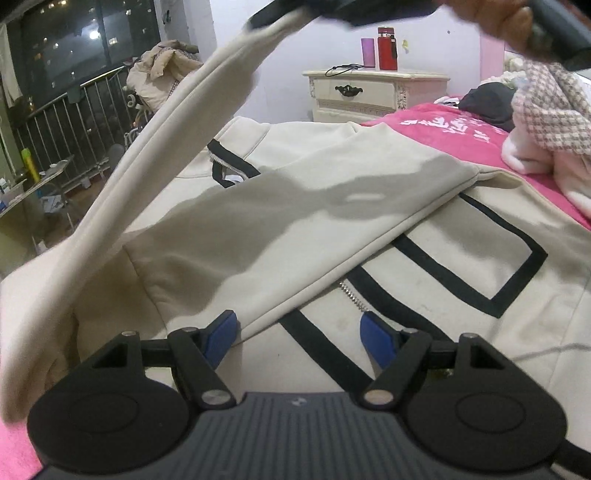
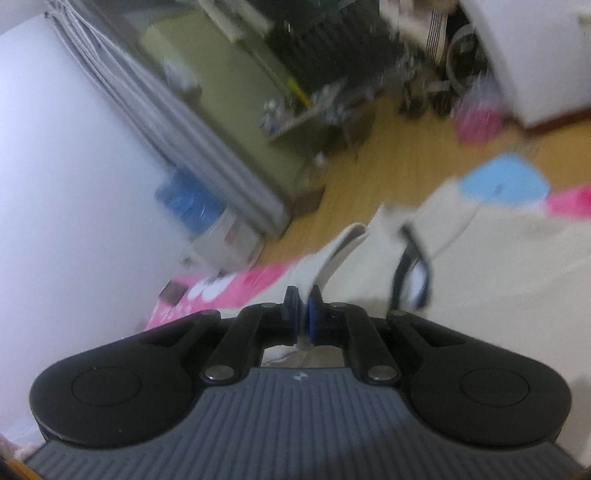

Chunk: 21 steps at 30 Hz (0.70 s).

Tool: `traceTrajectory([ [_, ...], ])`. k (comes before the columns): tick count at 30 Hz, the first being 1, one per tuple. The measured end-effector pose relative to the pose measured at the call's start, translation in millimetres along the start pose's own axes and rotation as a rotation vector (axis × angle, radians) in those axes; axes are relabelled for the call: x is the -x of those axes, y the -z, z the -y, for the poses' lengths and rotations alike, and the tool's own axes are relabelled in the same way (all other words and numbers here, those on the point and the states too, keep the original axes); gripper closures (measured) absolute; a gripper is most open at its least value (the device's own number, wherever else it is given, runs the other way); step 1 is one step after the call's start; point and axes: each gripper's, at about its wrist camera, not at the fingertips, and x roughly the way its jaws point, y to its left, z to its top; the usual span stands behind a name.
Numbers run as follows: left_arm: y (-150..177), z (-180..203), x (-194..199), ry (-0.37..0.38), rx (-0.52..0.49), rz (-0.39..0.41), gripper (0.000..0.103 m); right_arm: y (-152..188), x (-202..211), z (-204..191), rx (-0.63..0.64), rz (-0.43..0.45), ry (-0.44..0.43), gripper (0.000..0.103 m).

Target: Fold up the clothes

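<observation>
Motion blur is smearing the whole right wrist view, leaving the clutter [image 2: 332,103] at upper centre unreadable. In the left wrist view, the top edge is cutting off the right claw [image 1: 280,14] and the hand [image 1: 491,18], and the lifted sleeve [image 1: 155,155] is blurring.

Home bedroom, pink-covered bed [image 1: 443,127], cream nightstand [image 1: 373,94] (bottles on top), curtains [image 2: 166,122]
</observation>
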Motion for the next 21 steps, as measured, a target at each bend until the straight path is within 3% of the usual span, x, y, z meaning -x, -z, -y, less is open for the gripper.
traceTrajectory([
  [4, -0.7, 1.9, 3.1, 0.001, 0.002, -0.001, 0.027, -4.6, 39.2, 16.6, 0.033, 0.062, 0.105, 0.1],
  [11, -0.5, 2.9, 4.7, 0.0, 0.0, -0.005, 0.027, 25.8, 62.0, 78.9, -0.079, 0.047, 0.291, 0.1],
  [16, -0.4, 2.0, 5.7, 0.003, -0.001, -0.007, 0.027, 43.6, 55.8, 95.5, -0.158, 0.035, 0.313, 0.1],
  [21, -1.1, 3.8, 4.1, 0.0, -0.002, -0.01, 0.027, 43.5, 60.7, 92.8, -0.139, 0.038, 0.315, 0.1],
])
